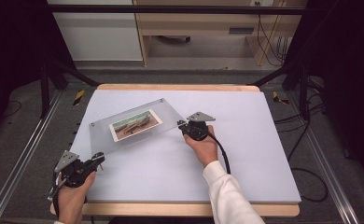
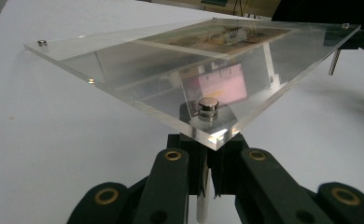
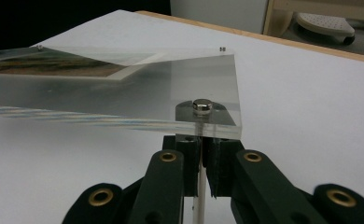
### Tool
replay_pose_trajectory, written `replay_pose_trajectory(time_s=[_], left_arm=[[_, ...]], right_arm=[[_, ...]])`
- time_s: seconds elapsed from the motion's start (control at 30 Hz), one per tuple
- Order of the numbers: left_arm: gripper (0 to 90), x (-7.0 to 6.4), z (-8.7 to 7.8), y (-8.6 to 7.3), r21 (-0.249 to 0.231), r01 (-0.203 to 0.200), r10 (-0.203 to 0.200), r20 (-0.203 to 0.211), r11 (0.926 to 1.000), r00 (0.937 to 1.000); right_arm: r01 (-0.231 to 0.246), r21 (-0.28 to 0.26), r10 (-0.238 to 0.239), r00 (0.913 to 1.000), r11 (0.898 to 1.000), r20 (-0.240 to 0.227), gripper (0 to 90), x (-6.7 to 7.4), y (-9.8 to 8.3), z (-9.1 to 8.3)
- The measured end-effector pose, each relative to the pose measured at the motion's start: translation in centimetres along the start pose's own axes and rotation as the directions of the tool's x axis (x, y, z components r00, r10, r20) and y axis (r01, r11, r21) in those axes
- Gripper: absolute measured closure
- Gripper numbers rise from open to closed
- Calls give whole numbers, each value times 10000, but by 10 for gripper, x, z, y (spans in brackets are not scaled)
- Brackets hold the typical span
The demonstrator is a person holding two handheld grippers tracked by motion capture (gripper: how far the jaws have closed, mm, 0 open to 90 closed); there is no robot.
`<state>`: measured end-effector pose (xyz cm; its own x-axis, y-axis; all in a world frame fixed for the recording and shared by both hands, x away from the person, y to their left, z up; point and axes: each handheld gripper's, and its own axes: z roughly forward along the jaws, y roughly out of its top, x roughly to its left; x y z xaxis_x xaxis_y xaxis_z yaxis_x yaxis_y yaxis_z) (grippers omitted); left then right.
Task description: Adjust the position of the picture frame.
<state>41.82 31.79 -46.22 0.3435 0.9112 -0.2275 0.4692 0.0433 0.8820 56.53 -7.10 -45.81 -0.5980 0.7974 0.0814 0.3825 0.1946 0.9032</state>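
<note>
- Two hand-held grippers carry one clear frame [image 1: 133, 125] between them, a photo [image 1: 136, 124] sandwiched inside it, above the white worktop [image 1: 245, 154].
- Left hand-held gripper [image 1: 97, 158]: its jaws are pressed together under the frame's near-left corner. In the left gripper view they close on a thin pin [image 2: 203, 205] that drops from the metal stud [image 2: 208, 106] at that corner, so the pinch is on the corner post, not on the plate itself.
- Frame: it lies just ahead of the left hand-held gripper and stretches up and to the right toward the other one, its far corners free. It looks lifted and a little tilted; whether any far pin touches the worktop I cannot tell.
- Right hand-held gripper [image 1: 184, 125]: its jaws are likewise pressed together, just below the frame's right corner. The right gripper view shows them meeting on the pin [image 3: 200, 186] under that corner's stud [image 3: 202, 106].
- Step in hand, as I judge it: a two-handed carry or repositioning of the frame, with both diagonal corners gripped and the plate held off the surface.
- Next move, as I judge it: both hands must travel together and keep their spacing, since pulling apart or twisting would strain the thin pins. Setting down calls for lowering level so all pins land at once, then spreading the jaws.
</note>
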Motion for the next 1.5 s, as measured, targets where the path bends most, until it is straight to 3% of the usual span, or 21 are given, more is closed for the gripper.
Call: replay_pose_trajectory(time_s=[0.27, 0.43, 0.7, 1.0, 1.3, 1.5], left_arm=[[741, 1, 1, 1, 9, 120, -120, -141, 9999, 9998], [834, 0, 1, 2, 8, 13, -13, -74, 10000, 10000], [839, -1, -7, 10, -266, -435, 427, -300, 9987, 9986], [818, -11, -15, 25, -711, -998, 985, -212, 9925, 9949], [816, -24, -6, 43, -968, -1192, 1212, 144, 9881, 9925], [815, -36, 5, 54, -1057, -1488, 1550, 524, 9832, 9865]], right_arm=[[-87, 111, 88, 9999, 9999, -50, 850, 0, 0, 0], [-195, 106, 195, 9998, 9998, -48, 847, 0, 0, 0], [-46, -71, 45, 9998, 10000, -194, 854, 2, 6, -4], [72, -250, -80, 9995, 9997, -320, 853, 1, 23, -24], [-133, -470, 132, 9999, 9988, -25, 851, -11, 26, -46], [-306, -712, 327, 9991, 9970, 284, 850, -21, 25, -67]])
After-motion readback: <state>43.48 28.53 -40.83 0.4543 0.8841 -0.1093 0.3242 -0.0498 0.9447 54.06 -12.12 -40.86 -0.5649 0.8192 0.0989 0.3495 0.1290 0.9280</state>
